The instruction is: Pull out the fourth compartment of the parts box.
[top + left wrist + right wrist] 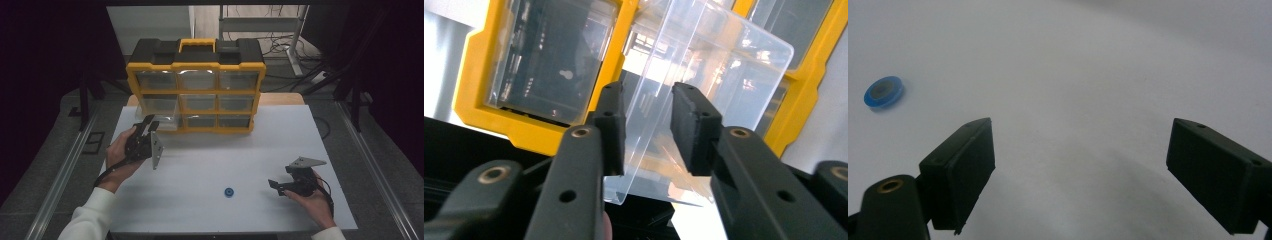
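Your left gripper (647, 127) sits at the lower left drawer of the yellow organizer (196, 90), its jaws set a little apart with the front wall of the clear drawer (704, 95) between them. The left pad looks to lie against the plastic while the right pad stands off it, so the wall is not pinched. The drawer is pulled partway out of its slot and tilts toward you (its bottom edge hangs over the table). The organizer stands upright at the far edge of the white table (210, 165), handle on top, its other drawers pushed in. Moving right, a small blue ring (229, 192) lies flat on bare table, near the front edge and apart from everything. Just beyond it your right gripper (276, 186) rests low over the table, jaws spread wide with nothing between them, pointing toward the ring. Open white surface lies between both hands; dark floor and metal rails flank the table.
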Demonstrator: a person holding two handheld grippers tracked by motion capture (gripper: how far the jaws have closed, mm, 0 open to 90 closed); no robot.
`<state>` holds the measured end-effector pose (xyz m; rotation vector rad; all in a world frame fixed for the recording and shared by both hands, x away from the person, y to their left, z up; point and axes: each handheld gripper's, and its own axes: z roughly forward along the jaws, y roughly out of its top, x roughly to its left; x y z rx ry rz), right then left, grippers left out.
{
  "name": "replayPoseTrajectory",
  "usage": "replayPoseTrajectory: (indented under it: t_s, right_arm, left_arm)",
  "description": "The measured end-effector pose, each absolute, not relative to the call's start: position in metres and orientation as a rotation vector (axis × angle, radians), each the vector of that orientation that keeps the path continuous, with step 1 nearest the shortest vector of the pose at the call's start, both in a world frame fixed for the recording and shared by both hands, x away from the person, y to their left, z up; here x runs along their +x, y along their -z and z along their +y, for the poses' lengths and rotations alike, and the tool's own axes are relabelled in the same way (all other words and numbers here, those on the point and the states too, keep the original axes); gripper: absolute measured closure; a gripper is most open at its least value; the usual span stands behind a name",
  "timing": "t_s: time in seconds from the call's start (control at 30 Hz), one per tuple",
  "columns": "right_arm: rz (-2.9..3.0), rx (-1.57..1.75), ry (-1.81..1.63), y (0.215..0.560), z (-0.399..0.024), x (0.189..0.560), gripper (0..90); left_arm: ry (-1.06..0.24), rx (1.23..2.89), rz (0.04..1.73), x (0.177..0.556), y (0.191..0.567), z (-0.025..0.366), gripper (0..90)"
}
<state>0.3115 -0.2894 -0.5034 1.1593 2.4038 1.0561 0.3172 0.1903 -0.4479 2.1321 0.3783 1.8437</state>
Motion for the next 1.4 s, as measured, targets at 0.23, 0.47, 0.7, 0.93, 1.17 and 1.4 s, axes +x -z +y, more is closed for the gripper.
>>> replayPoseTrajectory:
  t_s: [0.23,0.47,0.7,0.93,1.17,1.4]
  right_arm:
    - [2.405,1.158,-1.053,0.504,-0.289,0.312,12.6]
    - [2.410,1.158,-1.049,0.504,-0.289,0.312,12.5]
    - [2.412,1.160,-1.051,0.504,-0.289,0.312,12.4]
    - [2.411,1.155,-1.056,0.503,-0.289,0.312,12.3]
    - [2.409,1.155,-1.055,0.503,-0.289,0.312,12.4]
    - [2.414,1.146,-1.060,0.503,-0.287,0.312,12.3]
  left_arm:
    - [-1.781,2.100,0.507,0.317,0.448,0.197,28.3]
    - [-1.553,2.079,0.685,0.303,0.442,0.198,16.9]
    - [-1.246,2.075,0.833,0.285,0.439,0.202,15.4]
    - [-1.004,2.044,0.953,0.279,0.444,0.210,14.3]
    - [-0.736,2.011,0.980,0.274,0.450,0.218,12.9]
    - [-0.563,2.017,0.997,0.269,0.457,0.221,13.0]
